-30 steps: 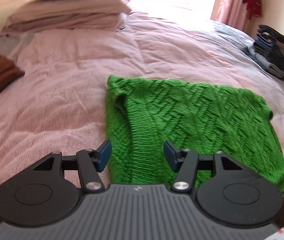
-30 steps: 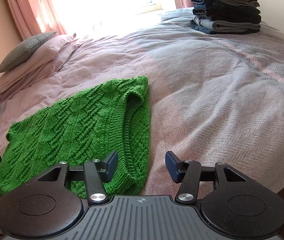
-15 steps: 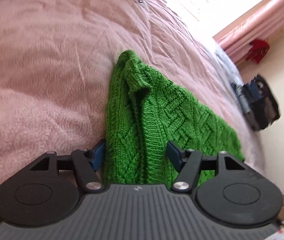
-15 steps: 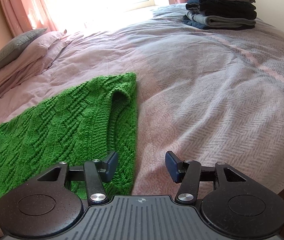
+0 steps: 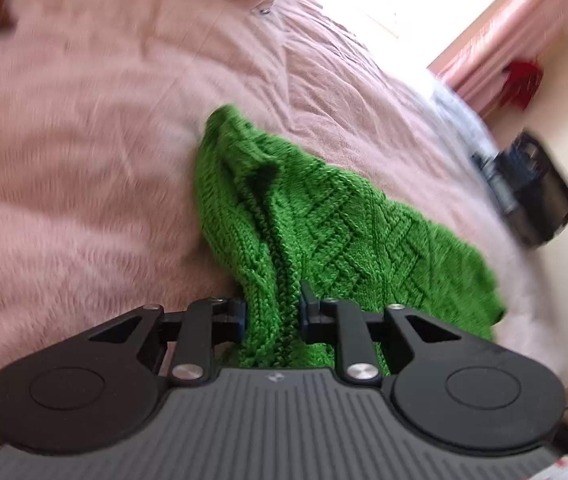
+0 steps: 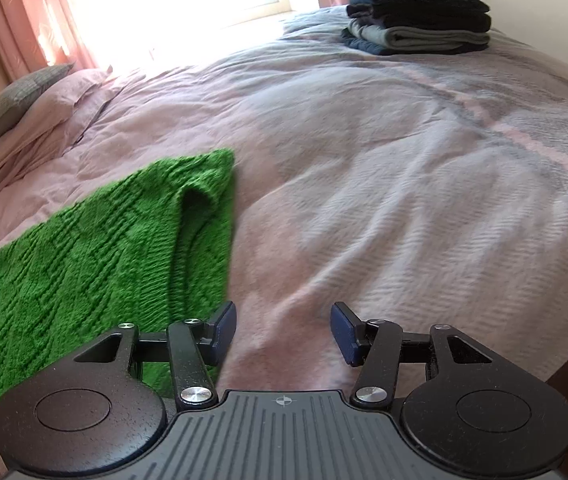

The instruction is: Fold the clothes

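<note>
Your left gripper [image 5: 271, 312] is closing on the green sweater's [image 5: 324, 220] near edge, a bunched ridge of knit pinched between the pads. Get a full bite of both layers before you lift. Your right gripper [image 6: 283, 330] hangs wide open, empty, over the bedspread [image 6: 404, 200] just beside the sweater's other edge. The sweater lies on the bed; no containers, only a folded stack [image 6: 420, 12] far off.

The green sweater [image 5: 324, 224] is made of thick knitted wool with a raised, rough pattern. The bed cover [image 6: 404, 200] is seen as soft pink cloth with a fine woven texture and light wrinkles. The left gripper [image 5: 271, 312] is built of matt black plastic, with shiny metal screws and blue pads [image 5: 240, 316].
</note>
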The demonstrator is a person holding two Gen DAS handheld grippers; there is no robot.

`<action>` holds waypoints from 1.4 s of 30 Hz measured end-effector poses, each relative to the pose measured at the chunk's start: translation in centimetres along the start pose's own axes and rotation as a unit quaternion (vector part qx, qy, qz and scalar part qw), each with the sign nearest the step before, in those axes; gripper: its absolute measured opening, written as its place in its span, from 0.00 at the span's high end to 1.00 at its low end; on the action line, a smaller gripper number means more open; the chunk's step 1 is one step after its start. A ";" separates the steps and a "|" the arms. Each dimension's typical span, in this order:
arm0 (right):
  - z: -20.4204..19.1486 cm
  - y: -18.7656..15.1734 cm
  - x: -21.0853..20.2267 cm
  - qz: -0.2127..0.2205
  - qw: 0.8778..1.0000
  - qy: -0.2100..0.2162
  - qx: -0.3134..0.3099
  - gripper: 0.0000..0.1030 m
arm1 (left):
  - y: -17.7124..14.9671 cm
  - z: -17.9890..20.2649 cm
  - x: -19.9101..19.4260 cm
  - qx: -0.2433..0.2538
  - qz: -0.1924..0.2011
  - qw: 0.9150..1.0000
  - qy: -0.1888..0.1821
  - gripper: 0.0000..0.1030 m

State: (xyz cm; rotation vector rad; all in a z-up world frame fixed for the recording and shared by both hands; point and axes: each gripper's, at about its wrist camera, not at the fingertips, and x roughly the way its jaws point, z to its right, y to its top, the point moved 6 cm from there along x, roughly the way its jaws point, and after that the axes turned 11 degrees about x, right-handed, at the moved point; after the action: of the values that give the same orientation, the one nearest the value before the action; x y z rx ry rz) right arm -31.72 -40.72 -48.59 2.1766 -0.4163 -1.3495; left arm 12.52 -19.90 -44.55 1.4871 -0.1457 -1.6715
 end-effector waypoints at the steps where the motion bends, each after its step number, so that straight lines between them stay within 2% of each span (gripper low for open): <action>1: 0.4 0.3 -0.2 0.004 1.000 0.000 0.004 0.52 | 0.5 1.5 -0.3 0.033 0.000 0.999 0.028 0.83; 3: 1.3 0.9 -0.8 0.014 1.000 0.001 0.013 0.52 | 1.3 4.9 -1.1 0.090 0.010 0.993 0.072 0.83; 4: 1.7 1.1 -1.2 0.019 1.000 0.002 0.018 0.52 | 1.7 6.8 -1.4 0.112 0.020 0.990 0.078 0.83; 8: 3.7 1.9 -2.3 0.033 0.999 -0.003 0.034 0.52 | 2.4 14.8 -2.9 0.186 0.065 0.979 0.055 0.83; 10: 4.9 2.2 -2.7 0.038 0.998 -0.009 0.043 0.52 | 1.8 19.1 -2.0 0.223 0.071 0.972 0.033 0.83; 12: 6.1 2.3 -3.0 0.039 0.998 -0.016 0.053 0.52 | 0.3 22.5 0.2 0.247 0.054 0.967 0.016 0.82; 14: 7.1 2.2 -3.3 0.039 0.997 -0.022 0.063 0.52 | -1.8 24.7 3.5 0.268 0.014 0.963 0.007 0.80; 15: 7.6 2.2 -3.5 0.039 0.997 -0.023 0.066 0.52 | -3.1 25.4 5.3 0.267 -0.016 0.963 -0.001 0.78; 16: 7.9 2.2 -3.7 0.040 0.997 -0.025 0.067 0.52 | -4.1 25.8 6.8 0.262 -0.032 0.965 -0.006 0.70; 17: 8.1 2.1 -3.9 0.040 0.997 -0.026 0.067 0.52 | -4.6 26.0 7.1 0.259 -0.021 0.966 -0.001 0.68; 19: 8.4 2.0 -4.2 0.041 0.997 -0.028 0.064 0.52 | -4.9 26.6 6.3 0.259 -0.007 0.966 -0.008 0.54; 21: 8.4 1.9 -4.2 0.043 0.997 -0.027 0.063 0.52 | -4.5 26.1 4.9 0.234 -0.007 0.972 -0.037 0.54; 23: 7.8 2.0 -4.2 0.044 0.997 -0.008 0.065 0.52 | -3.8 24.8 3.3 0.214 0.004 0.976 -0.046 0.54; 25: 6.5 2.3 -4.0 0.038 0.996 0.035 0.069 0.52 | -2.9 22.4 1.3 0.201 0.025 0.979 -0.030 0.54; 27: 4.4 2.5 -3.4 0.022 0.992 0.095 0.079 0.52 | -2.2 19.6 -0.1 0.189 0.037 0.981 -0.009 0.54; 31: -1.0 2.8 -1.1 -0.018 0.975 0.209 0.078 0.52 | -1.2 13.8 -1.2 0.159 0.041 0.986 0.034 0.54; 33: -3.5 3.0 0.8 -0.040 0.965 0.247 0.079 0.52 | -1.0 11.1 -1.3 0.141 0.034 0.988 0.054 0.55; 35: -5.6 3.3 2.9 -0.062 0.955 0.276 0.084 0.52 | -0.8 9.4 -1.1 0.126 0.034 0.990 0.057 0.55; 39: -7.6 4.4 7.1 -0.087 0.950 0.283 0.103 0.52 | -0.2 7.3 -0.4 0.100 0.032 0.993 0.049 0.55; 42: -7.7 5.3 10.1 -0.103 0.947 0.278 0.121 0.52 | 0.6 6.6 0.4 0.090 0.030 0.995 0.038 0.55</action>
State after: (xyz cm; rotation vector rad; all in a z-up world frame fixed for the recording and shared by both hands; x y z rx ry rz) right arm -20.20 -48.07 -50.09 2.7379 -0.1391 -0.7438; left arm 7.22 -23.44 -42.69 1.6610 -0.3046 -1.5852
